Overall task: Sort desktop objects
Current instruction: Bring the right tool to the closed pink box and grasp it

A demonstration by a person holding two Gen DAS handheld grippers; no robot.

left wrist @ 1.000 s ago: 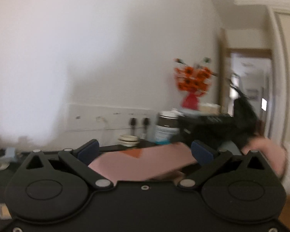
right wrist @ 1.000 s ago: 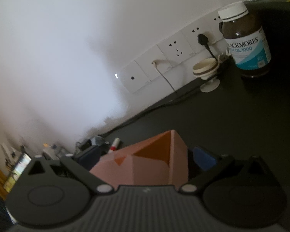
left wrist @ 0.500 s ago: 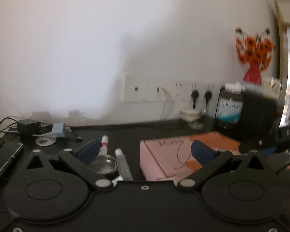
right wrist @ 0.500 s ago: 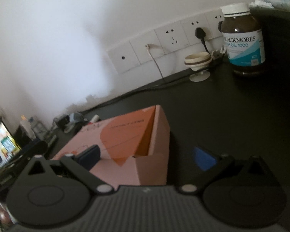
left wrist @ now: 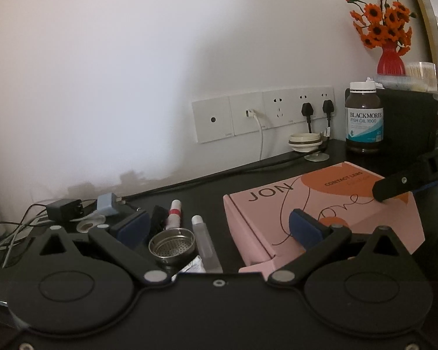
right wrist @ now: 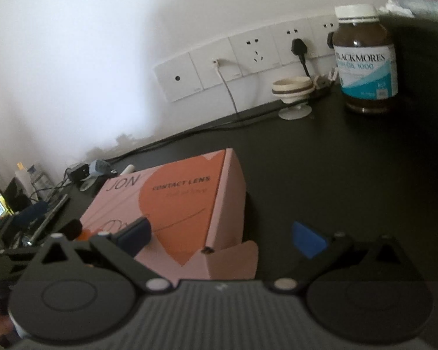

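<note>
A pink and orange contact lens box [left wrist: 321,201] [right wrist: 175,204] lies flat on the black desk [right wrist: 321,175]. My left gripper [left wrist: 217,229] is open; its right finger hangs over the box's near left corner. Between its fingers lie a small metal strainer [left wrist: 172,243], a clear tube [left wrist: 204,239] and a red-banded white tube [left wrist: 173,214]. My right gripper [right wrist: 222,237] is open, its left finger over the box top and its right finger over bare desk. One of its black fingers [left wrist: 394,186] shows on the box lid in the left wrist view.
A fish oil bottle [left wrist: 363,122] [right wrist: 365,67] stands at the back right by a cream suction holder [left wrist: 305,143]. Wall sockets [left wrist: 262,116] with plugged cables run behind. Chargers [left wrist: 64,210] and wires lie at the left. A red vase [left wrist: 389,58] of orange flowers stands on a black unit.
The box was up off the desk, close between both grippers' fingers; it now lies on the desk. Both grippers have pulled back, and the left one has swung left over the small items.
</note>
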